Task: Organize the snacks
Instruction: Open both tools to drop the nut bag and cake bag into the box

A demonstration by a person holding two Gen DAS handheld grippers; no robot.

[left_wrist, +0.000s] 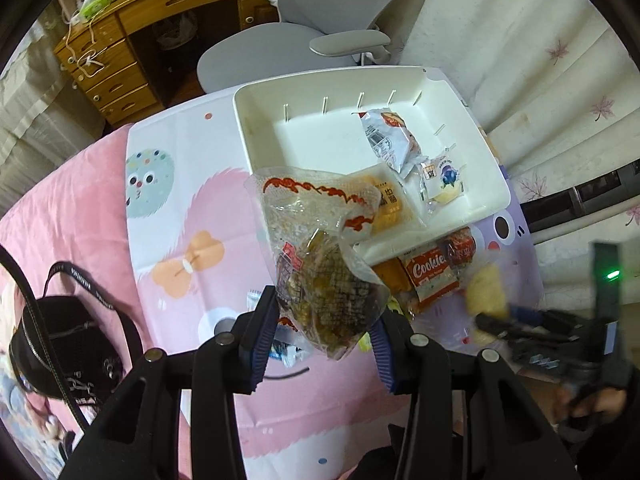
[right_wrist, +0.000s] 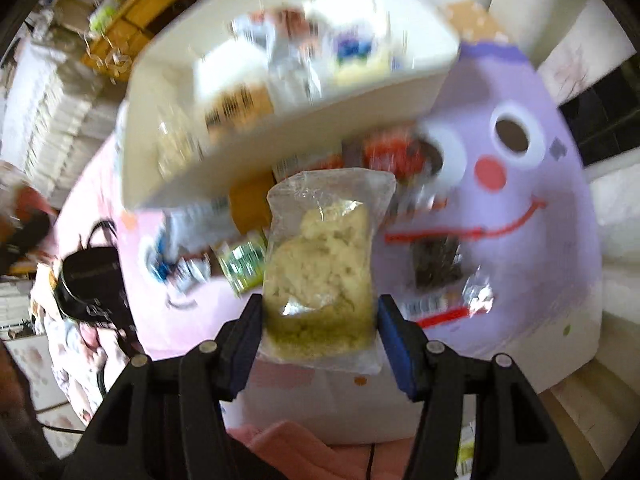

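Note:
My left gripper (left_wrist: pixel 324 312) is shut on a clear bag of brown snack (left_wrist: pixel 324 280) with red print, held up in front of the white bin (left_wrist: pixel 304 136). The bin holds a silver packet (left_wrist: pixel 386 136), a blueberry packet (left_wrist: pixel 442 180) and an orange one (left_wrist: pixel 390 204). My right gripper (right_wrist: pixel 319 308) is shut on a clear packet of pale yellow crumbly snack (right_wrist: pixel 320 264), raised above the table near the bin's front wall (right_wrist: pixel 224 176). In the left wrist view the right gripper (left_wrist: pixel 492 320) is blurred at the right with that yellow packet (left_wrist: pixel 486 288).
Loose snacks lie in front of the bin: a Cookies packet (left_wrist: pixel 430 276), a green packet (right_wrist: pixel 244 260), a dark packet (right_wrist: pixel 436 260), a red one (right_wrist: pixel 392 152). A black strapped pouch (left_wrist: pixel 60 340) sits at the left. A grey office chair (left_wrist: pixel 288 44) and wooden desk (left_wrist: pixel 112 60) stand behind.

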